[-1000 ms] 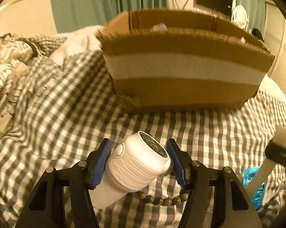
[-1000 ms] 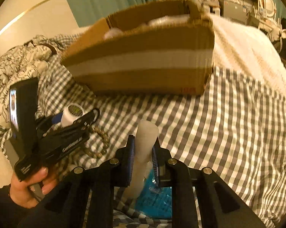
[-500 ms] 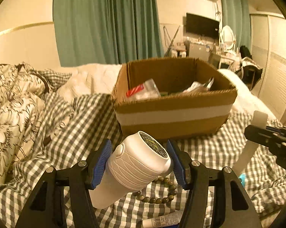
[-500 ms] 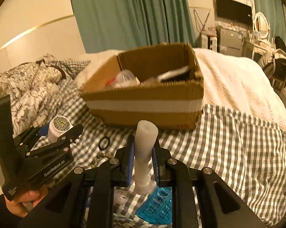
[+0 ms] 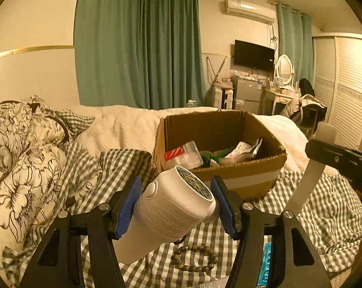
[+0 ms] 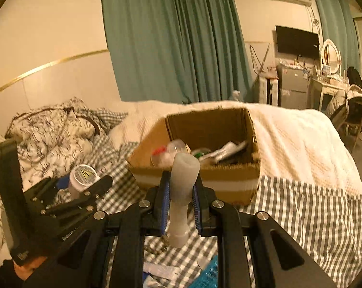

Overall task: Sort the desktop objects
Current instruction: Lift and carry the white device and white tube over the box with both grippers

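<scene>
Two hand-held grippers, both loaded: left hand-held gripper [image 5: 176,207] pinching a white bottle [image 5: 166,216], right hand-held gripper [image 6: 180,205] pinching a pale tube [image 6: 182,192] upright, each short of the box [image 5: 219,163], which lies ahead and below; neither clearly nearer.

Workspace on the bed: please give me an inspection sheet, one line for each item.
Surface: checked bedspread, rumpled; floral quilt at its left.
Job's things: white bottle and pale tube, both held above the bed; cardboard box open, already holding packets.
Clutter: bead bracelet and blue blister pack lying on the bedspread.
Tongs: left tongs shut on the white bottle; right tongs shut on the pale tube.
Cables: wires hang on the far wall beside the television.
Surroundings: green curtains, air conditioner, dressing table.
</scene>
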Motion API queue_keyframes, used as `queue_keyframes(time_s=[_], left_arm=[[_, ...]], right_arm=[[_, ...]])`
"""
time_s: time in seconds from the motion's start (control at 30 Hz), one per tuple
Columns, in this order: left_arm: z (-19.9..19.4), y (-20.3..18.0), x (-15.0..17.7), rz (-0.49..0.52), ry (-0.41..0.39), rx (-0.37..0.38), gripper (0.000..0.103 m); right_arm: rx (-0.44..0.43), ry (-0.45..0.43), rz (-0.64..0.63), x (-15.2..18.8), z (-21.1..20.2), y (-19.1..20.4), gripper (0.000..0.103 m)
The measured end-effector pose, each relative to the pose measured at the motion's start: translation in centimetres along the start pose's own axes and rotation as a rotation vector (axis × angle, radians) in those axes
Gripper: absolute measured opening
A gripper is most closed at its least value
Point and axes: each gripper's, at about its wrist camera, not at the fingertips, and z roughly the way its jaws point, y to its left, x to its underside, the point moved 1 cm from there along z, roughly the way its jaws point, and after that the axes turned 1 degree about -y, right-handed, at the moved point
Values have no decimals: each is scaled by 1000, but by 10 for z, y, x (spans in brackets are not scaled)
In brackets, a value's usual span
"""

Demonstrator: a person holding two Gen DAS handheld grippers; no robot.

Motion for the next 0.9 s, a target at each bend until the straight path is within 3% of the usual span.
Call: queue_keyframes(time_s=[0.4,0.7,0.9], left_arm=[[-11,-2,-59,-26,-63,61,62],[0,1,-94,-9,-136,-1,62],[19,4,-101,-45,-110,48,62]], right_arm=[[-16,-121,-18,-59,-16,1,16],[-8,-170,-22,-93,-10,1,16],[3,-187,-44,-108,3,1,16]])
